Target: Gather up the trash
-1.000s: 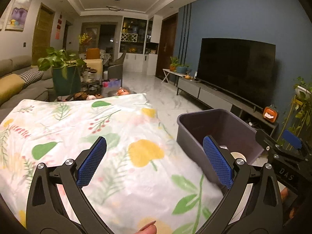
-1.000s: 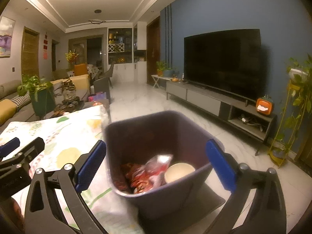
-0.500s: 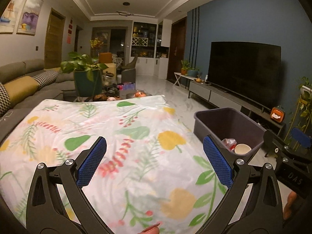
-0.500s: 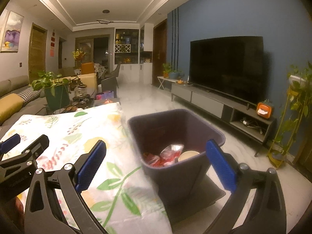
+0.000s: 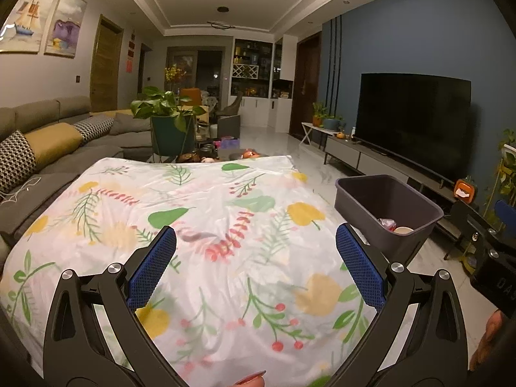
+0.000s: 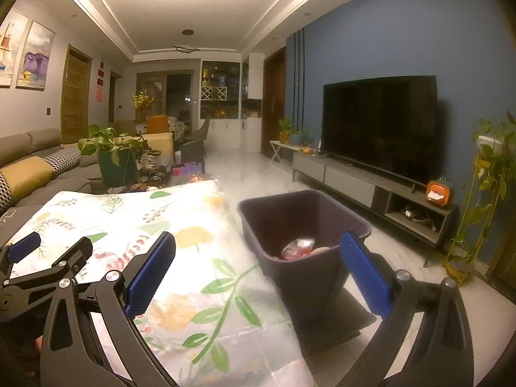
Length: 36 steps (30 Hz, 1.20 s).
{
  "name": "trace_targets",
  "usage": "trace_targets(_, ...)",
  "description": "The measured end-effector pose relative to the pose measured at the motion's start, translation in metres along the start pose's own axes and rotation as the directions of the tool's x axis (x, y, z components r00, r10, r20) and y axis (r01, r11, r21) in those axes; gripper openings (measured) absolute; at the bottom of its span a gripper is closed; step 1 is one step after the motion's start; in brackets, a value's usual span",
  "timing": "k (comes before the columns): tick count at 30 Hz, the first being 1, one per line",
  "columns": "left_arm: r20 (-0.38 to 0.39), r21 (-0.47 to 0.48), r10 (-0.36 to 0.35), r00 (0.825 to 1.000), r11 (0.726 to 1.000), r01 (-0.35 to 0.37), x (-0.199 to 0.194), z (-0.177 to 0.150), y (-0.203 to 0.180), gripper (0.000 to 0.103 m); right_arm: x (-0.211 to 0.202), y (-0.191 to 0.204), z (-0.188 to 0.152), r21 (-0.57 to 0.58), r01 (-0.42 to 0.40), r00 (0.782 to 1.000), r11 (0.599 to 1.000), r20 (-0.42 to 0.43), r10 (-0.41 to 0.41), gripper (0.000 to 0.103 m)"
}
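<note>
left gripper wide open, empty, lower centre over white floral tablecloth. dark grey plastic trash bin w/ red wrapper inside, centre-right. right gripper wide open, empty, at bottom.

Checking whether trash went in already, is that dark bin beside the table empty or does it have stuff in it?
Not empty. The bin stands upright with a red crinkled wrapper and a pale round item at the bottom; mostly unfilled.

My fingers wear blue mesh pads on black frames. The cloth is white with green leaves, yellow fruit, red berries. The bin is dark grey, red wrapper inside.
</note>
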<state>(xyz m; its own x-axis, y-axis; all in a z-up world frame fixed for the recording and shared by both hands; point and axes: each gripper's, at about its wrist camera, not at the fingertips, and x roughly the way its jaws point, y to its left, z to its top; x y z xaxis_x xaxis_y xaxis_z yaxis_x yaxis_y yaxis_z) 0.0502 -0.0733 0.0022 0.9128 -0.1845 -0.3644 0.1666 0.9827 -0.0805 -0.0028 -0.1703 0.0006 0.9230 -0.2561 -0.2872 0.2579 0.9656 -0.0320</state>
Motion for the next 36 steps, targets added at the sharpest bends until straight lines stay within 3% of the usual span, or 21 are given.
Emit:
trace_targets(13, 0.015, -0.002, 0.021, 1.000, 1.000, -0.021, -0.029, -0.006, 0.009, 0.098, -0.025, 0.019, -0.008, -0.043, -0.039, 0.999, 0.998, 0.010, 0.039, 0.098)
trace_targets(36, 0.024, 0.000, 0.030, 0.999, 1.000, -0.030, -0.035, -0.002, 0.006, 0.098, -0.027, 0.019, -0.005, -0.039, -0.045, 0.999, 0.998, 0.017, 0.046, 0.098)
